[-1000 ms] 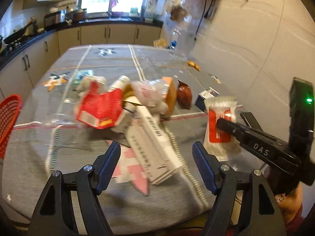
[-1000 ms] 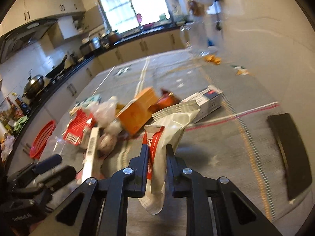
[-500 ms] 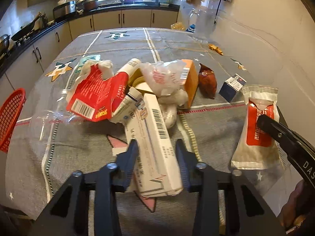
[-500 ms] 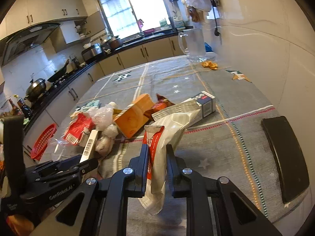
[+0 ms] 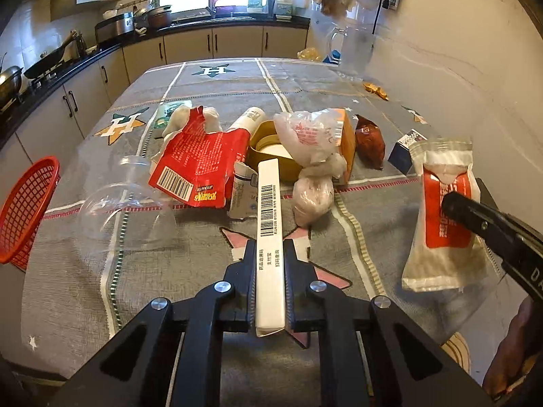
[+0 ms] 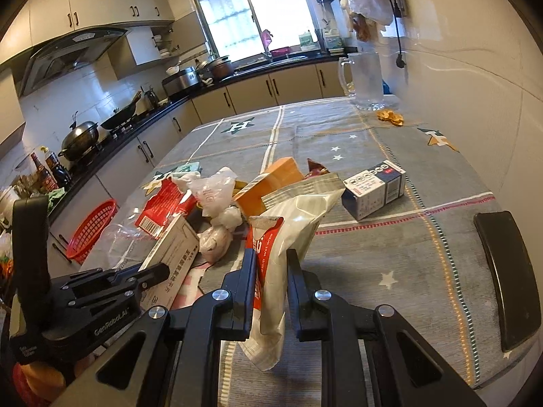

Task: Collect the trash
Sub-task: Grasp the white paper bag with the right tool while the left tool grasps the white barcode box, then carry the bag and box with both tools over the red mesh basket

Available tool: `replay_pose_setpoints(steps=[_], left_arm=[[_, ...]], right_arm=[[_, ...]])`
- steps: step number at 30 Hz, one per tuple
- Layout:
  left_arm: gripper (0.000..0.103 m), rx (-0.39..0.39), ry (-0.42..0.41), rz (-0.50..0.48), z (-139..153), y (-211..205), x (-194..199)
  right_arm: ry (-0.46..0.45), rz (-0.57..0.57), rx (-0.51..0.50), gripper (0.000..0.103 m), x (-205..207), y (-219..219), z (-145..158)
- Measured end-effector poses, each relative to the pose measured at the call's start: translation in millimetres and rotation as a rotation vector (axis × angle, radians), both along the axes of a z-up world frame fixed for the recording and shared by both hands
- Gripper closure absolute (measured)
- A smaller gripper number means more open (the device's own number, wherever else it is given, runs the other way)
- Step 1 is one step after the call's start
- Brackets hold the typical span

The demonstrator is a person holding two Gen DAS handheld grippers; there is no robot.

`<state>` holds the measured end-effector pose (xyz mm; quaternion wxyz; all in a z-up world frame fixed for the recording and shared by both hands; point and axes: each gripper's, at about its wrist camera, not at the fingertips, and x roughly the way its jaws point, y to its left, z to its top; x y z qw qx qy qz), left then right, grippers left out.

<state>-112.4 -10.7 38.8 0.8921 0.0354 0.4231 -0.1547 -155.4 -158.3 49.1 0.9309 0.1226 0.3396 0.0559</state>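
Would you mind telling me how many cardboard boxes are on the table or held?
3: long white box in the left tool, orange box in the pile, small blue-and-white box farther right. Others may be hidden.

"GenRobot.AI" marks the left gripper (image 6: 101, 288); the tablecloth (image 5: 190, 264) bears "H" stars (two readable).

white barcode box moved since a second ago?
Yes. The white barcode box, then flat and angled over the pink star, now stands on edge between the left gripper, whose jaws have just closed.

We note a long white barcoded carton (image 5: 269, 234) held edge-up over the litter pile (image 5: 271, 156); a red-and-white wipes pouch (image 6: 275, 257) hangs pinched, crumpled.
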Motion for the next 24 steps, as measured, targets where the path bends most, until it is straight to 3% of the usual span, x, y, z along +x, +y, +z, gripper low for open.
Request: replay_pose_setpoints(steps=[6, 24], left_arm=[[0.091, 0.003, 0.027, -0.011, -11.2, -2.8, 3.6], [0.091, -0.057, -0.189, 0.013, 48.1, 23.0, -25.4]], right_arm=[[-0.007, 0.01, -0.011, 0.085, -0.7, 2.3, 1.0], [-0.077, 0.084, -0.009, 0.085, -2.0, 18.1, 28.2]])
